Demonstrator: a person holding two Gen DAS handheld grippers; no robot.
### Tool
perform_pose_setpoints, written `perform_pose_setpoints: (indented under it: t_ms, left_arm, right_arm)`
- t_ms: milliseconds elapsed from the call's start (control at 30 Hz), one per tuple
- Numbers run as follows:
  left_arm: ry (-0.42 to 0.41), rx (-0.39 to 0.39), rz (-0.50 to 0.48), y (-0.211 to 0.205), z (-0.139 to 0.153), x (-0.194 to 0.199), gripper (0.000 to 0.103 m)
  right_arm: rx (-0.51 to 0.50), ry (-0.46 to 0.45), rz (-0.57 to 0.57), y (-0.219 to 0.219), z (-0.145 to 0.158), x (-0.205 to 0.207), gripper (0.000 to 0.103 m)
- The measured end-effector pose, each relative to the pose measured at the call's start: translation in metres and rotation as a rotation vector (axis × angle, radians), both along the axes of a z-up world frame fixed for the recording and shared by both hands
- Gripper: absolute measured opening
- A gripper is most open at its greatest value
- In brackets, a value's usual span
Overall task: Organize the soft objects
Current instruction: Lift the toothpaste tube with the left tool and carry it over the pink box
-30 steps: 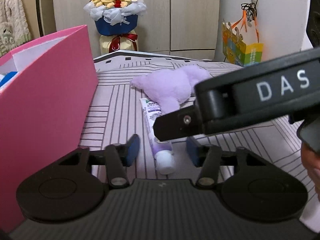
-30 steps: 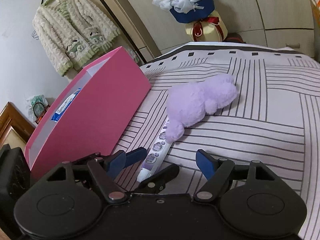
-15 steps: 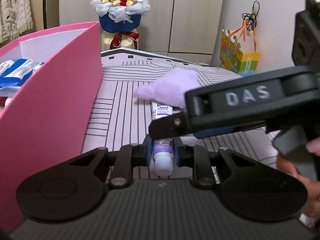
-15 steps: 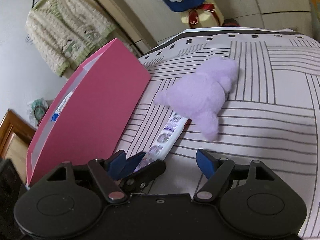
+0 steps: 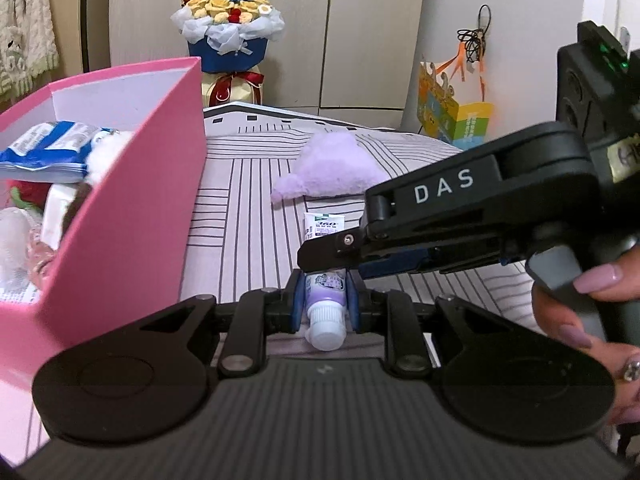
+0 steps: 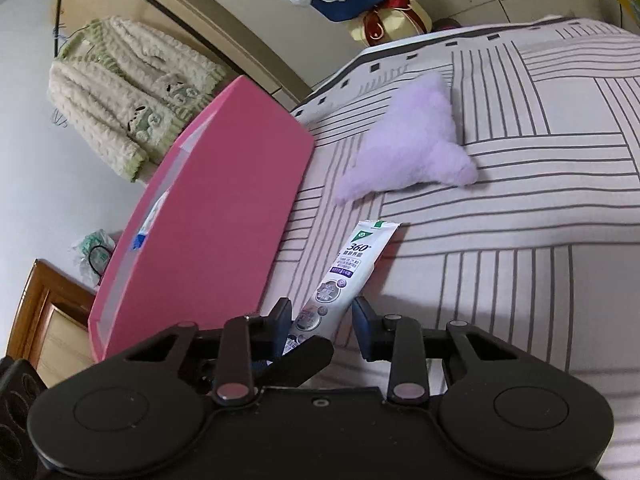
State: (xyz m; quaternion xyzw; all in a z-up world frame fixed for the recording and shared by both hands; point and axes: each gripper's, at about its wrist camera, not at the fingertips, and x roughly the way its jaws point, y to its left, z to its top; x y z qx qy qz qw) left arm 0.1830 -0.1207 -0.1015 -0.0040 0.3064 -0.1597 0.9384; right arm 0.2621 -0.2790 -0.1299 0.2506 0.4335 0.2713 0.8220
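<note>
The pink box [image 5: 132, 216] walls off the left; the plush toy [image 5: 336, 168] lies ahead, and the bed [image 6: 520, 208] right of it lies open.

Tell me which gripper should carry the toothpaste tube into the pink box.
Left. The left gripper is shut on the toothpaste tube near its cap, and the pink box stands on its side. The right gripper only straddles the tube, jaws apart.

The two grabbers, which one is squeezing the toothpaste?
The left gripper: its blue pads pinch the toothpaste tube just above the white cap. The right gripper only straddles the tube, with a gap beside its fingers.
</note>
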Motion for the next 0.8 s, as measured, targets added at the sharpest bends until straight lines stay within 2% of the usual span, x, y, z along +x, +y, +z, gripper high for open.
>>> perform_pose_setpoints:
  t_ms: [267, 367, 467, 800]
  left_arm:
    - [-0.02, -0.009, -0.039, 0.013, 0.016, -0.036, 0.021]
    - [-0.002, -0.034, -0.052, 0.025, 0.023, -0.045, 0.021]
    - [0.02, -0.088, -0.069, 0.04, 0.035, -0.054, 0.021]
    - [-0.099, -0.081, -0.106, 0.064, 0.085, -0.083, 0.021]
  right_arm:
    - [-0.056, -0.044, 0.012, 0.015, 0.027, -0.035, 0.038]
    - [-0.071, -0.072, 0.015, 0.019, 0.04, -0.049, 0.029]
    - [-0.078, -0.081, 0.017, 0.02, 0.053, -0.064, 0.027]
    - [-0.082, -0.2, 0.015, 0.035, 0.111, -0.099, 0.027]
